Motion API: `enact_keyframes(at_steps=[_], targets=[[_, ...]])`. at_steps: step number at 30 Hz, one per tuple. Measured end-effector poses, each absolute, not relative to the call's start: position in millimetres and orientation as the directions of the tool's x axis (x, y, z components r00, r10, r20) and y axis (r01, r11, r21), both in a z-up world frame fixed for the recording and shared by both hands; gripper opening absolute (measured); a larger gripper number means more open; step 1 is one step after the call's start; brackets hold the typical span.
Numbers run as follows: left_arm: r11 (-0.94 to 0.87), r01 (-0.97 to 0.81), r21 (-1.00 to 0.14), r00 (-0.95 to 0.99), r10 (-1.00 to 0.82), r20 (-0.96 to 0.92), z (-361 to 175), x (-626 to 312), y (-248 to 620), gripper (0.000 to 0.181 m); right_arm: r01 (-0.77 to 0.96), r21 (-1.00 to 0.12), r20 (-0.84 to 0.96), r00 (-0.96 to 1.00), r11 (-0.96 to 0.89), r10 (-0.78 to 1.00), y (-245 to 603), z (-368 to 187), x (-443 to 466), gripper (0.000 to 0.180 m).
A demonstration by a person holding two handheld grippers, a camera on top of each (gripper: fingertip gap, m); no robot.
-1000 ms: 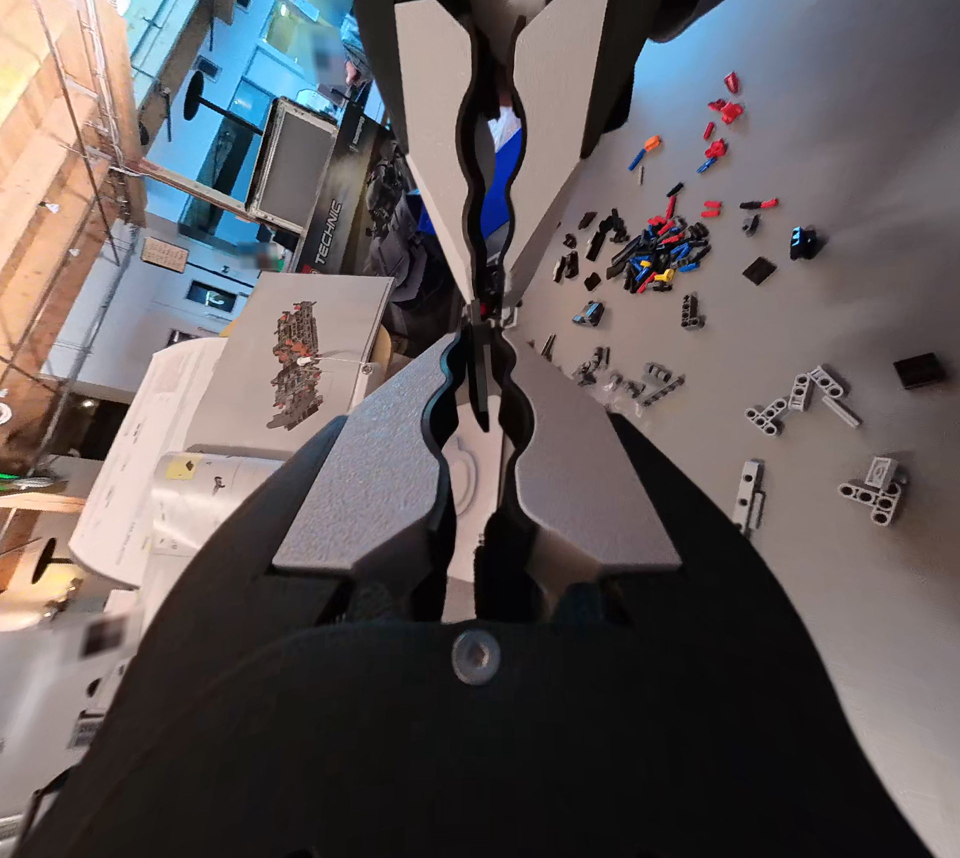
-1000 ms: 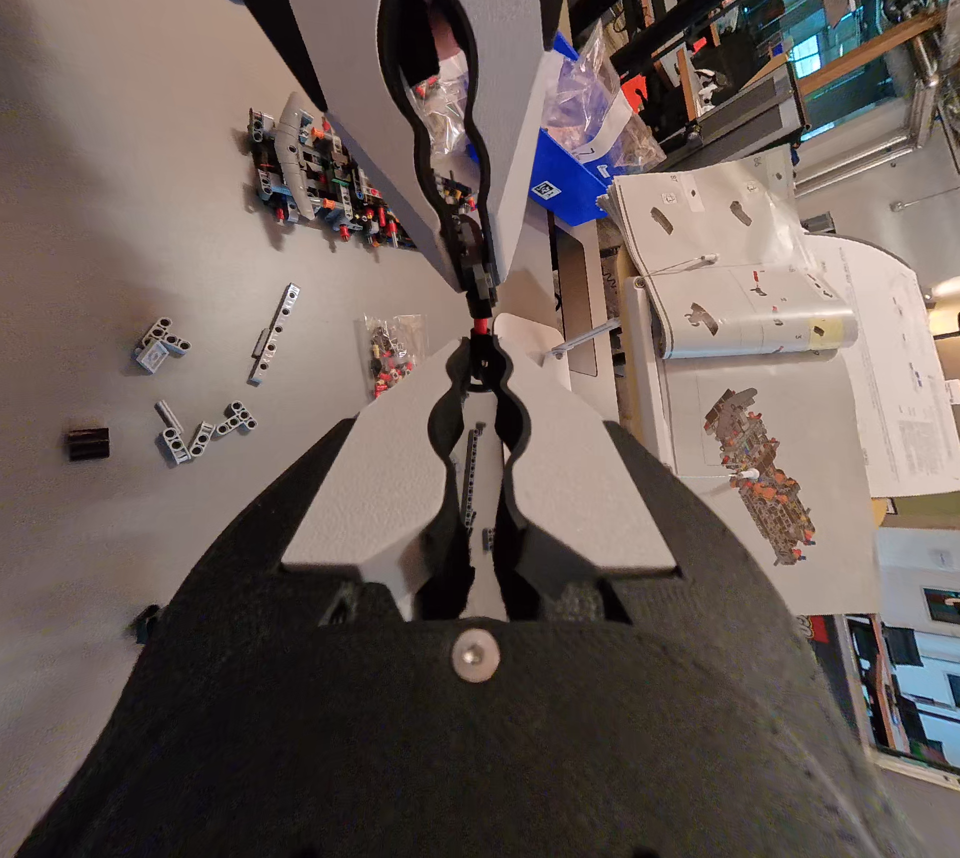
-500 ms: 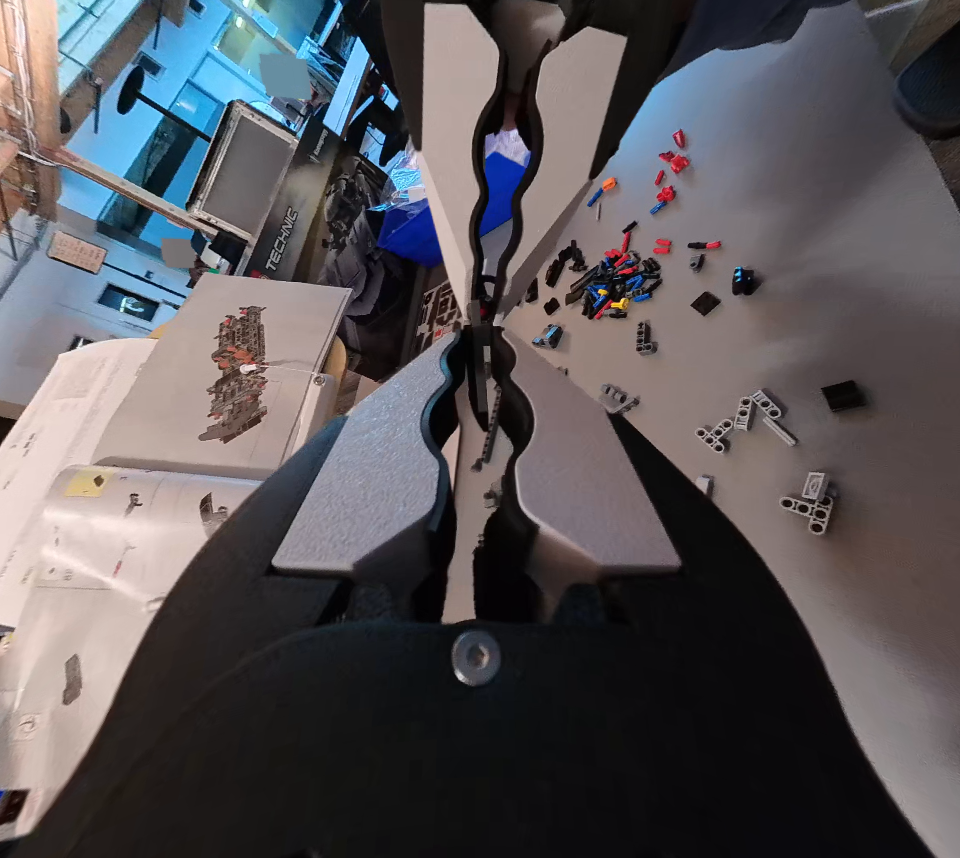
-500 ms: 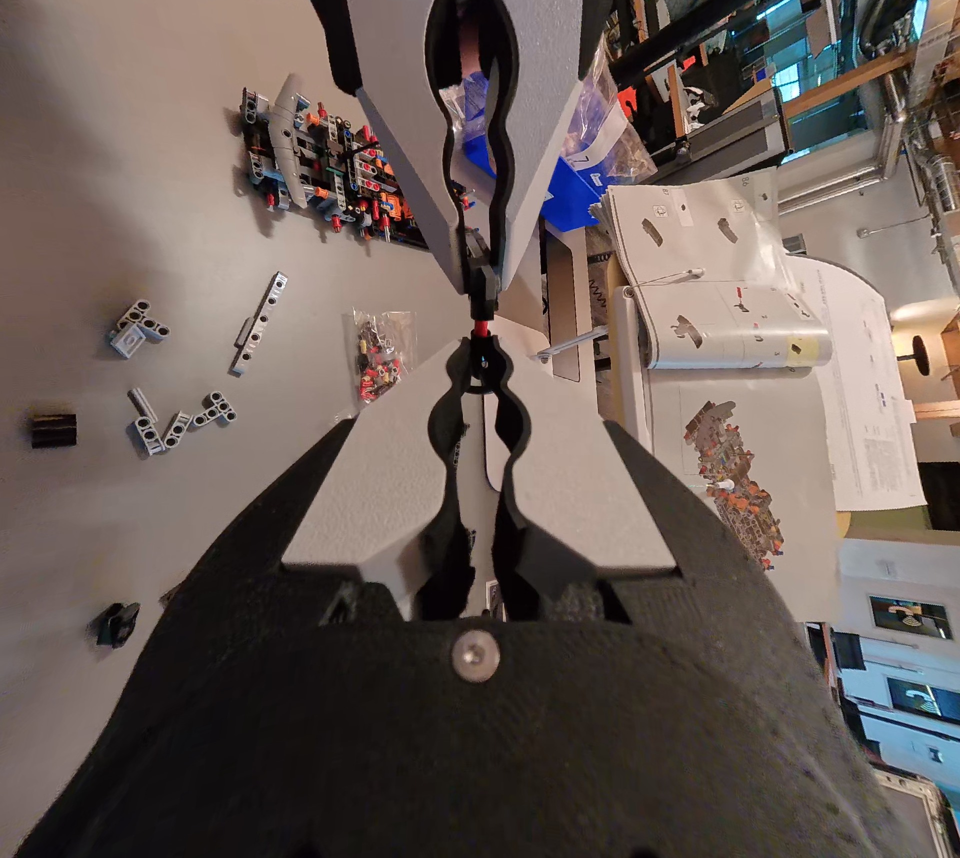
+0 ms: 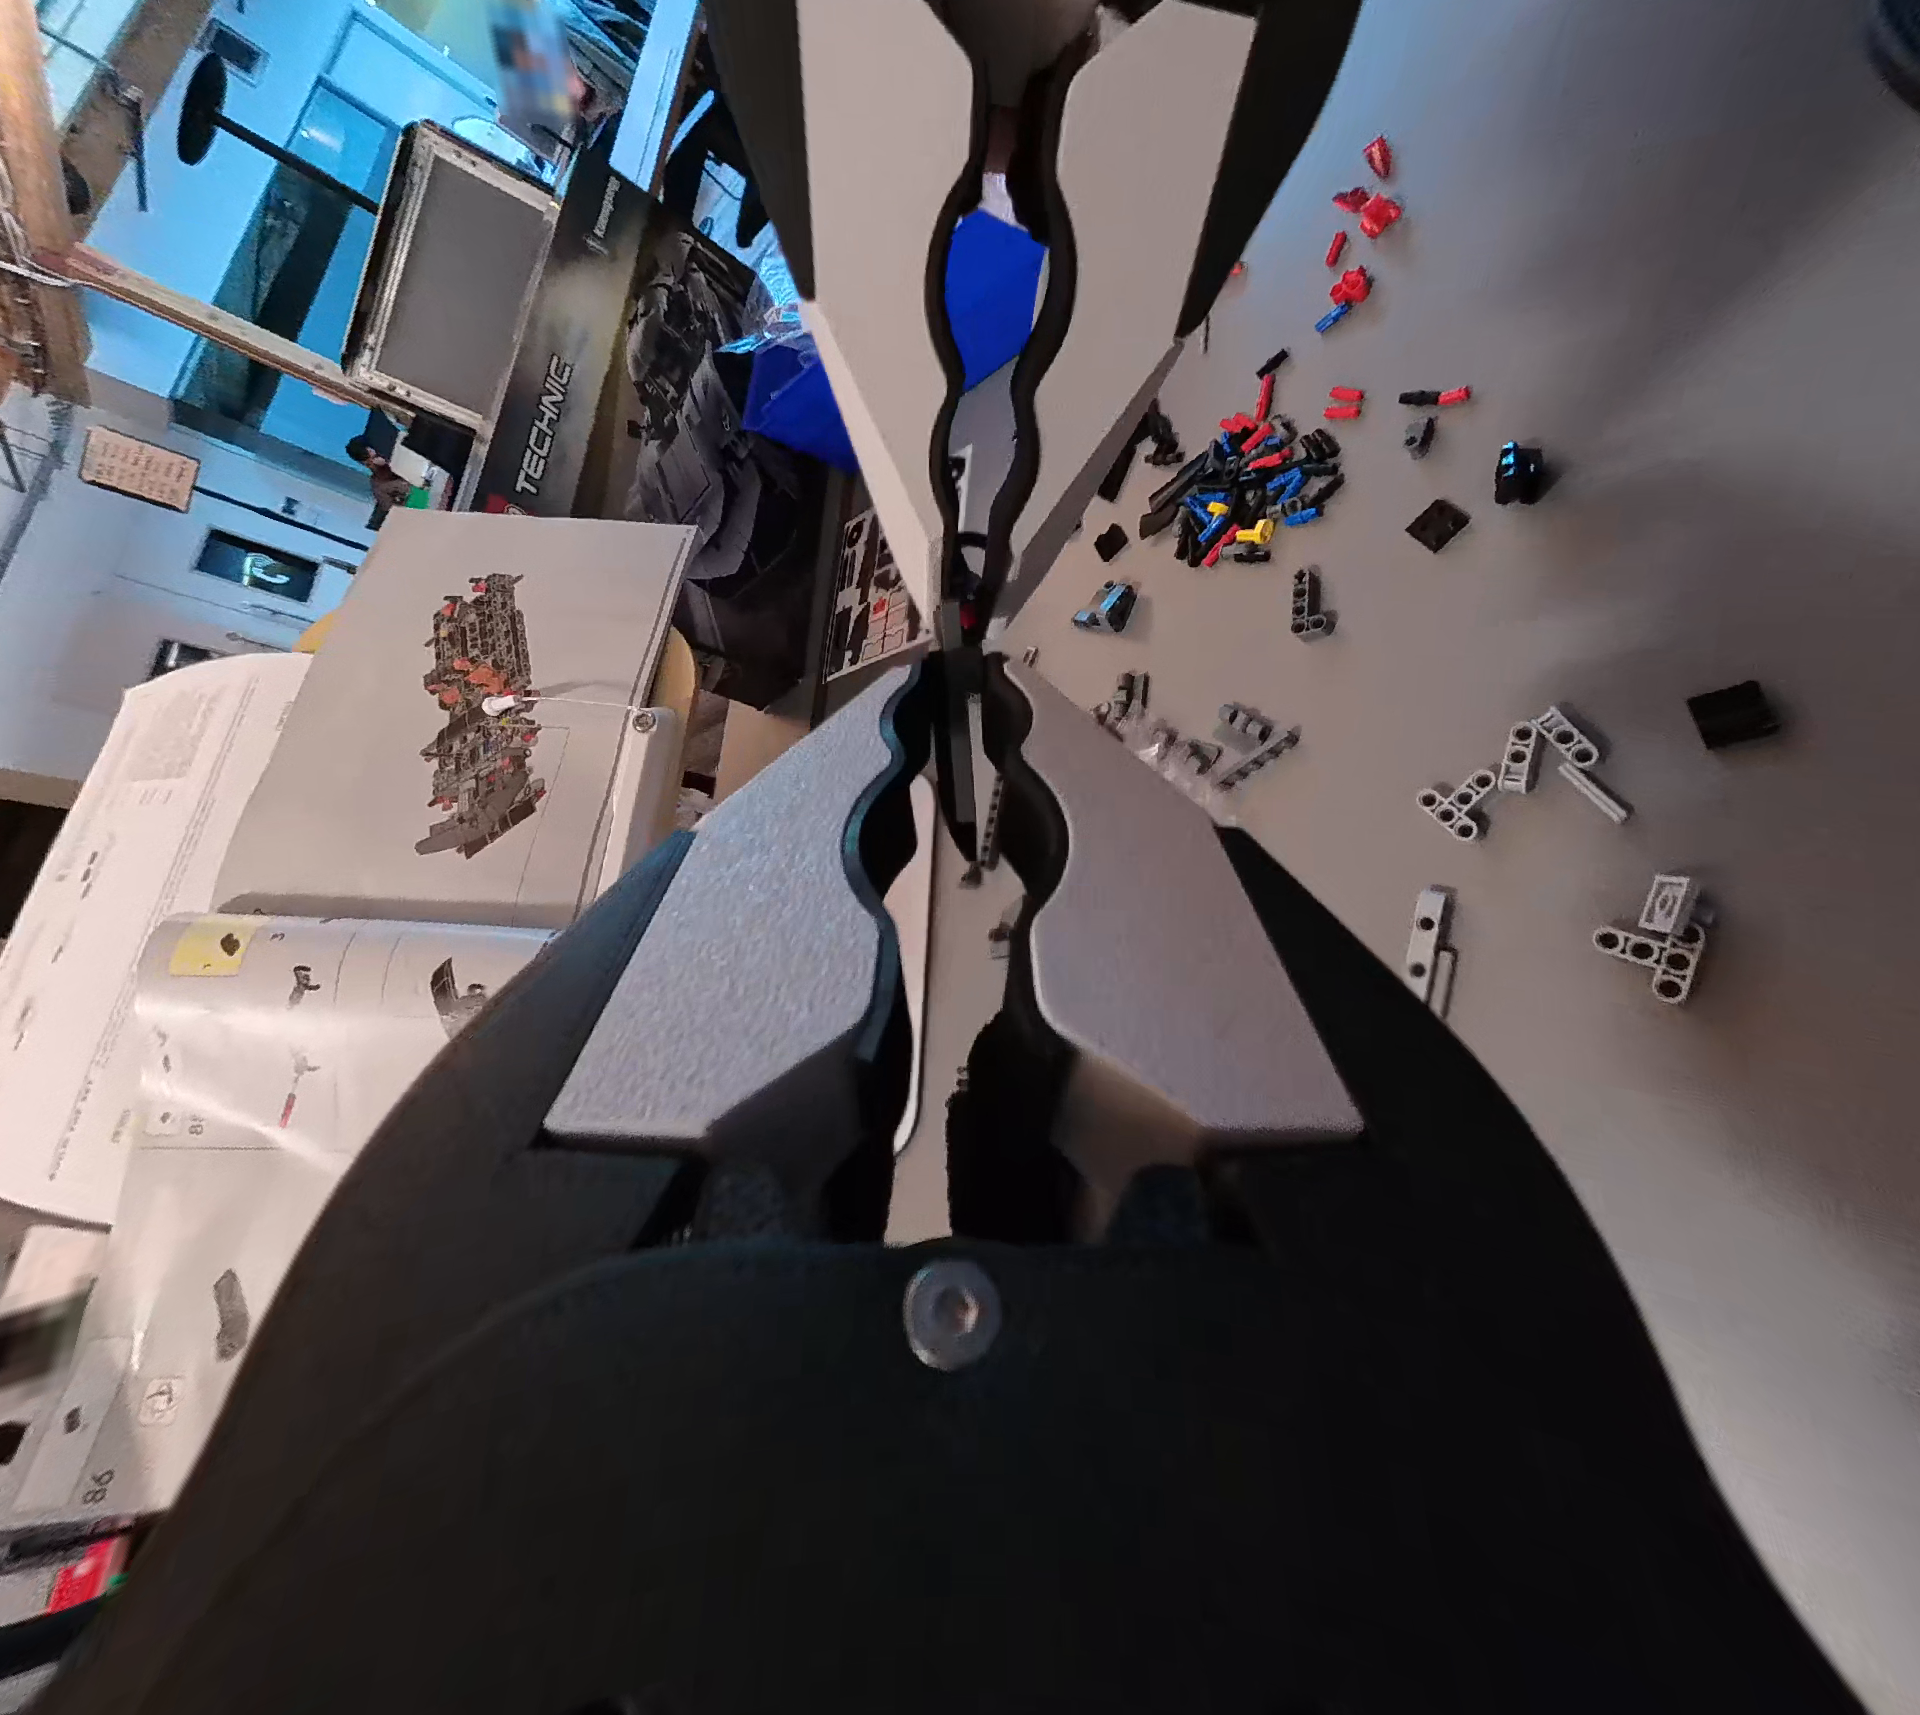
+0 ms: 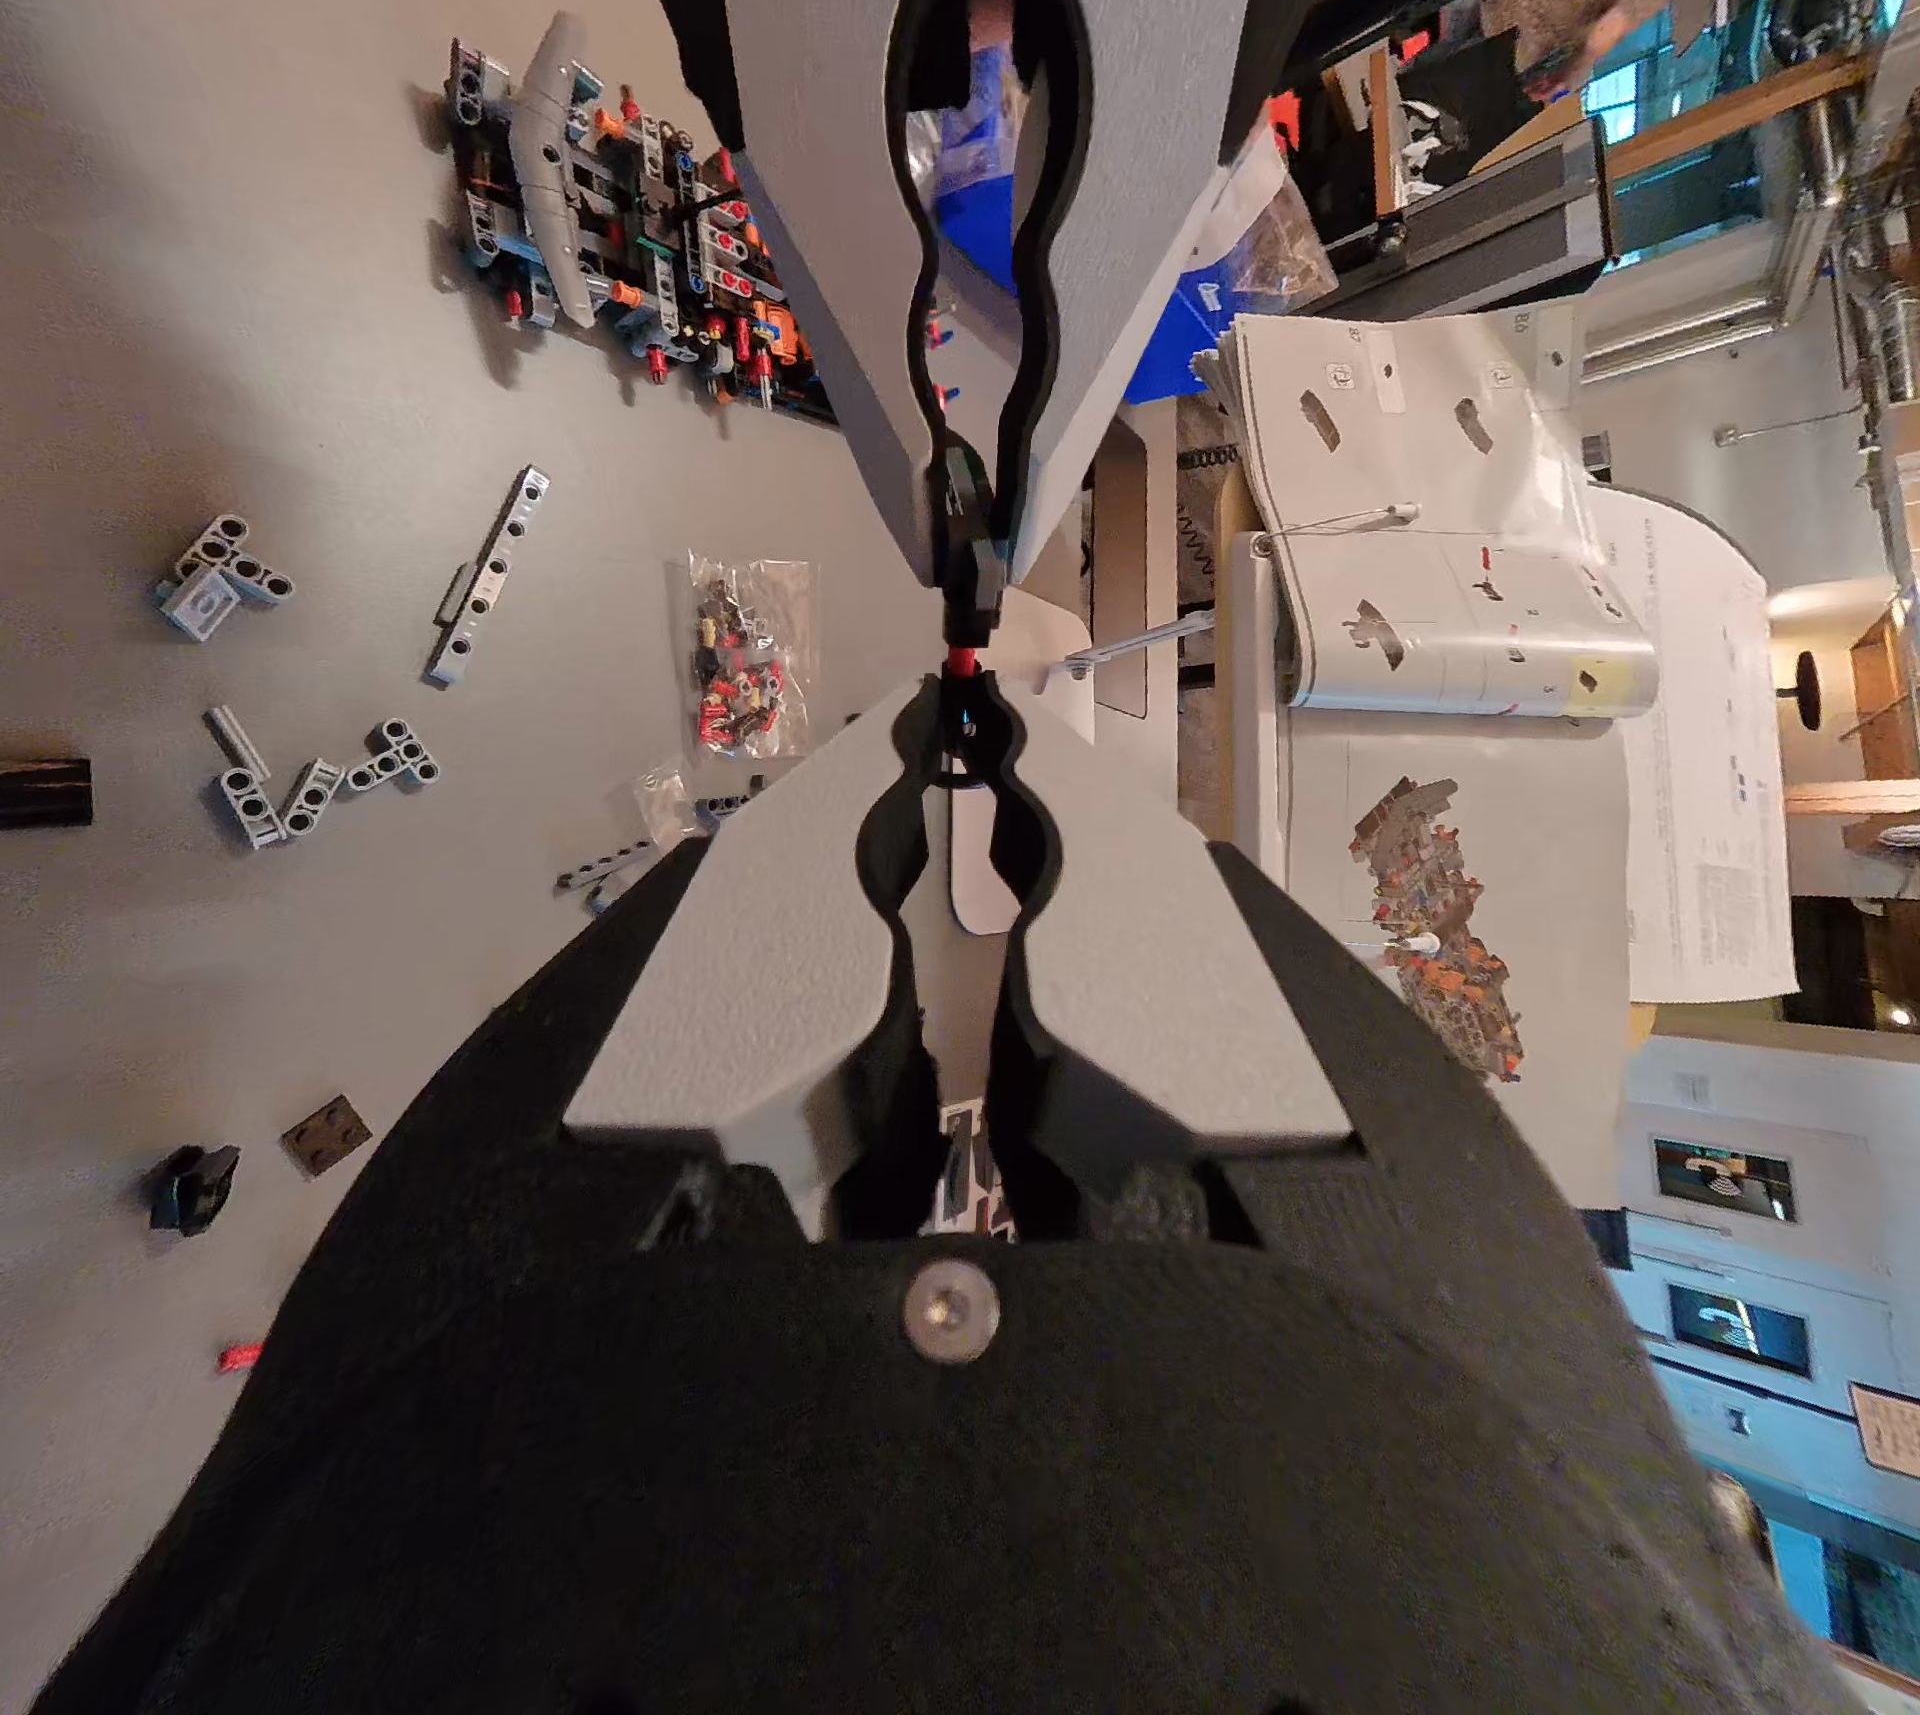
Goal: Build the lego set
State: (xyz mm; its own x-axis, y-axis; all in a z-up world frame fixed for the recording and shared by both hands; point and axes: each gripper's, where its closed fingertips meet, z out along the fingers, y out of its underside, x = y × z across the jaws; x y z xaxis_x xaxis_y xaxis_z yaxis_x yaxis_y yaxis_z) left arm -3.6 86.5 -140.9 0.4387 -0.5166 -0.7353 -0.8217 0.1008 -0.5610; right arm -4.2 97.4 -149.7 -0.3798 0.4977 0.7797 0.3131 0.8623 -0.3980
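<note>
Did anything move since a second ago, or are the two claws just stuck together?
Hardly anything. The left claw stays shut on its black piece, and the right claw stays shut on the red pin, tip to tip. Both drifted together above the table; nothing was let go. Loose bricks lie unmoved.

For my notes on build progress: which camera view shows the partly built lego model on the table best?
The right wrist view: the partly built model lies flat on the grey table at upper left, its far end hidden behind the left gripper. The left wrist view does not show it, only loose pieces.
</note>
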Motion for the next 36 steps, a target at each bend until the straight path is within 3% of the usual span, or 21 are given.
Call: enact_keyframes(at_steps=[9,21,36], targets=[[0.112,-0.875,-0.472,0.349,-0.531,-0.772,-141,-1,85,0.008,0.28,-0.46,0.702,-0.466,0.842,0.539,94,-153,-3,0.001],[0.04,-0.932,-0.359,0.29,-0.51,-0.81,-153,-7,85,0.008,0.36,-0.378,0.749,-0.422,0.853,0.511,95,-164,-7,0.001],[0.053,-0.922,-0.385,0.274,-0.613,-0.741,-158,-8,89,0.008,0.314,-0.382,0.703,-0.511,0.869,0.494,96,-171,-11,0.001]])
